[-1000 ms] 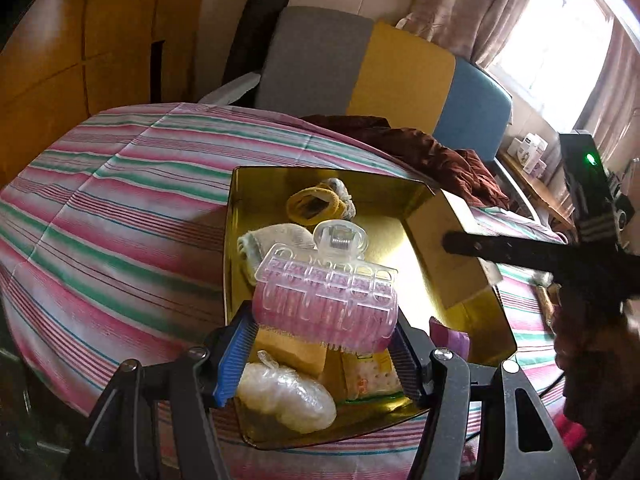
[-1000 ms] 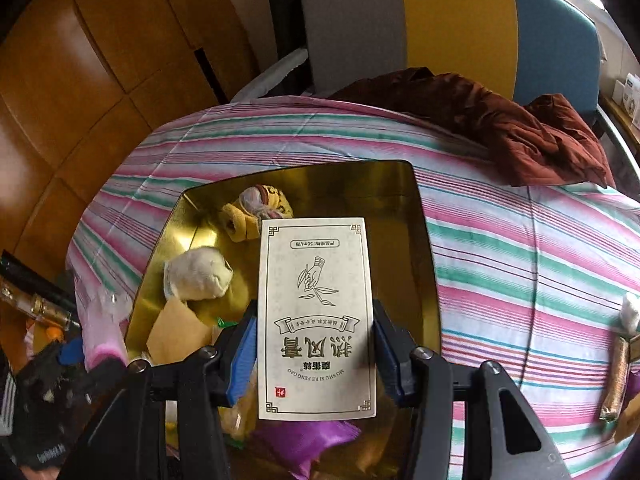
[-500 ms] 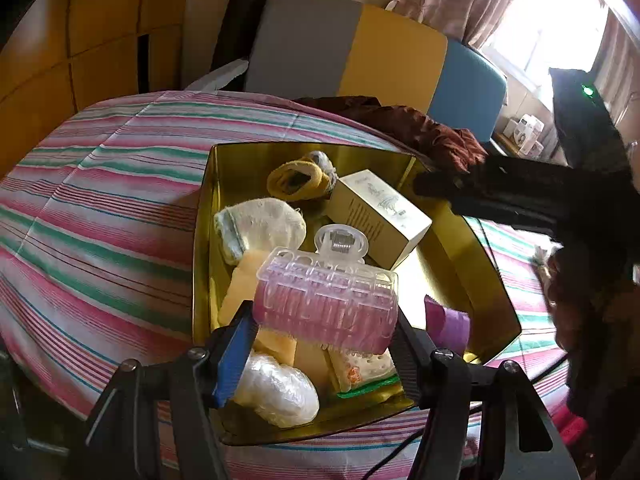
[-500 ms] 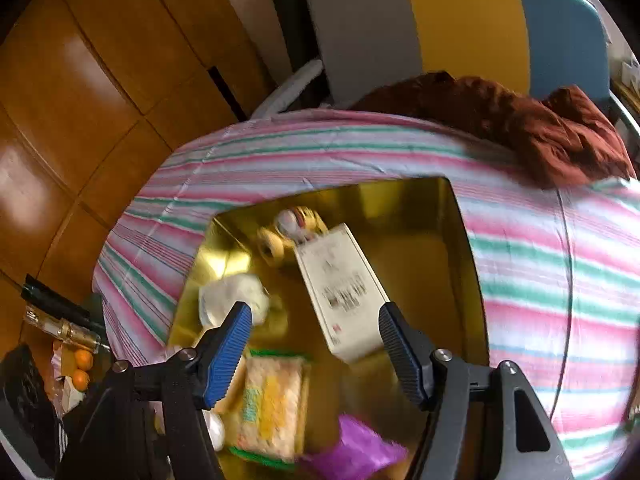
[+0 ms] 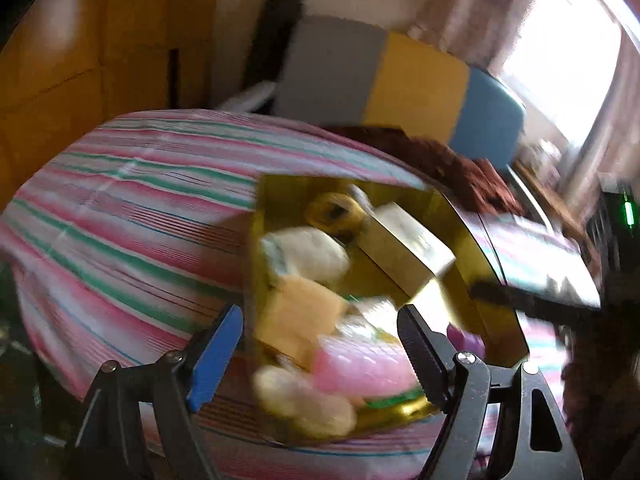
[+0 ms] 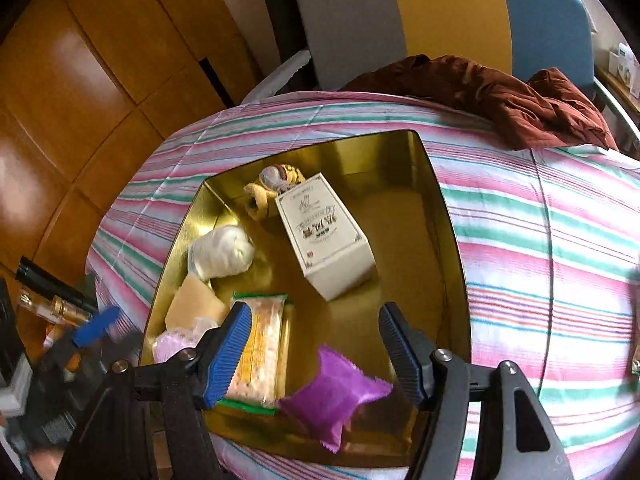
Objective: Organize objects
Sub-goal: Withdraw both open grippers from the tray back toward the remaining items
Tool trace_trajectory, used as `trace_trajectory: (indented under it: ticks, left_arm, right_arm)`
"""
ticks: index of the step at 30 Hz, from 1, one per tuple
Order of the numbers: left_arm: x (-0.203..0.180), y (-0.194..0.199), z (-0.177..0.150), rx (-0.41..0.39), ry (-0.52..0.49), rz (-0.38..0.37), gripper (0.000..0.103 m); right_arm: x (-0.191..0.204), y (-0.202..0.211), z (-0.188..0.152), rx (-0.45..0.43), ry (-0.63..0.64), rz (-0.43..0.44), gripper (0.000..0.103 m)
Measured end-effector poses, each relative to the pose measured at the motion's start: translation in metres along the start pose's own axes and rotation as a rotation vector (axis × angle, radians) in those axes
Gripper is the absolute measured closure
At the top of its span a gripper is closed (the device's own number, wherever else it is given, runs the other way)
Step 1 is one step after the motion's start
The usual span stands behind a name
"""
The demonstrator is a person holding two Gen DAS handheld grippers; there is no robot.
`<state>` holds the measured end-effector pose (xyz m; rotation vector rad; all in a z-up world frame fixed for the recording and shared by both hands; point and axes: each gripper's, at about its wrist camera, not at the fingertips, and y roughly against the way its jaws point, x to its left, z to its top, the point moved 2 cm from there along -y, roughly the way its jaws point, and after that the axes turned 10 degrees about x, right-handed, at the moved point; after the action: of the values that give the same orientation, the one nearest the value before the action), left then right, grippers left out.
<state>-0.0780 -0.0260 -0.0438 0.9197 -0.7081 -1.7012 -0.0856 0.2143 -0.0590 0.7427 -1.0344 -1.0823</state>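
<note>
Inside the gold tin (image 6: pixel 440 216), white box (image 6: pixel 326 236) beside snack packet (image 6: pixel 260 356); right tool (image 6: pixel 316 354) wide, left tool (image 5: pixel 320 344) opening, both empty.

- Left wrist view smeared by motion: pink hair roller (image 5: pixel 360 364) and clear bag (image 5: pixel 304 400) lack detail.
- White box (image 6: pixel 324 232) print unreadable.
- Snack pack (image 6: pixel 260 356) partly behind right gripper's fingers (image 6: pixel 228 356).

White box (image 6: pixel 326 236): print illegible.
</note>
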Motion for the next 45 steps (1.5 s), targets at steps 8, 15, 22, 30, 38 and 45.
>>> trace_trajectory:
  ticks: [8, 15, 22, 30, 38, 45]
  left_arm:
    - [0.060, 0.033, 0.015, -0.088, 0.154, 0.090, 0.023]
    - [0.058, 0.025, 0.007, -0.055, 0.154, 0.075, 0.023]
    - [0.048, 0.026, 0.009, -0.049, 0.153, 0.041, 0.019]
    - [0.020, 0.016, 0.000, -0.018, 0.099, 0.060, 0.017]
    - [-0.021, 0.014, -0.007, -0.038, -0.031, 0.102, 0.015]
    - [-0.044, 0.016, -0.011, -0.060, -0.114, 0.130, 0.015]
  right_arm:
    - [0.008, 0.004, -0.014, -0.010, 0.023, -0.003, 0.036]
    - [0.011, 0.001, -0.028, 0.008, 0.039, -0.007, 0.036]
    - [0.000, 0.010, -0.037, -0.021, 0.023, -0.050, 0.036]
    - [0.008, 0.008, -0.045, -0.042, 0.083, -0.113, 0.035]
    - [0.003, 0.015, -0.046, -0.076, 0.071, -0.122, 0.035]
    - [-0.004, 0.019, -0.051, -0.091, 0.051, -0.127, 0.035]
